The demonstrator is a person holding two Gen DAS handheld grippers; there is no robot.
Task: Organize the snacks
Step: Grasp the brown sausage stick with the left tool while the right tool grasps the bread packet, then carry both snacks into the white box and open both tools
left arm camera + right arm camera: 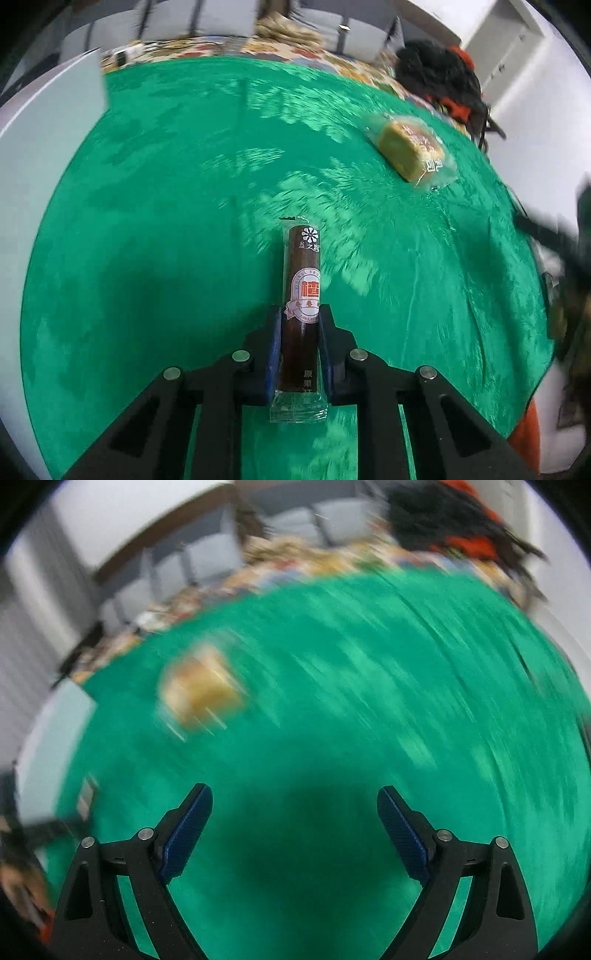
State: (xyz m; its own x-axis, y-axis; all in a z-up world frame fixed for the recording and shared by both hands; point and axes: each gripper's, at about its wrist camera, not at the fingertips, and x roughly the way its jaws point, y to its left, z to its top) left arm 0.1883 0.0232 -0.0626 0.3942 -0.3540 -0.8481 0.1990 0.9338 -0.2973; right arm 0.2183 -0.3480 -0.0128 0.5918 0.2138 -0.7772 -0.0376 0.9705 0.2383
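— What step are they on?

— The pick-up, I'd say. The left hand-held gripper (300, 314) is squeezing a brown wrapped snack stick (301, 295) between its blue pads (274, 343), jaws nearly closed on it, the stick pointing straight ahead past the fingertips, over the green surface (166, 221).

— And the right one?

— The right hand-held gripper (294, 801) is standing wide open, holding nothing, only green cloth beneath it.

— What's left out there?

— I'm counting one yellow wrapped pastry (412, 147), lying ahead and to the right of the left gripper, well apart from it. From the right gripper it is showing ahead-left, blurred.

— Next?

— Probably carrying the stick somewhere tidy. I'm not seeing any container, so the destination is unclear. That makes two snacks, two grippers.
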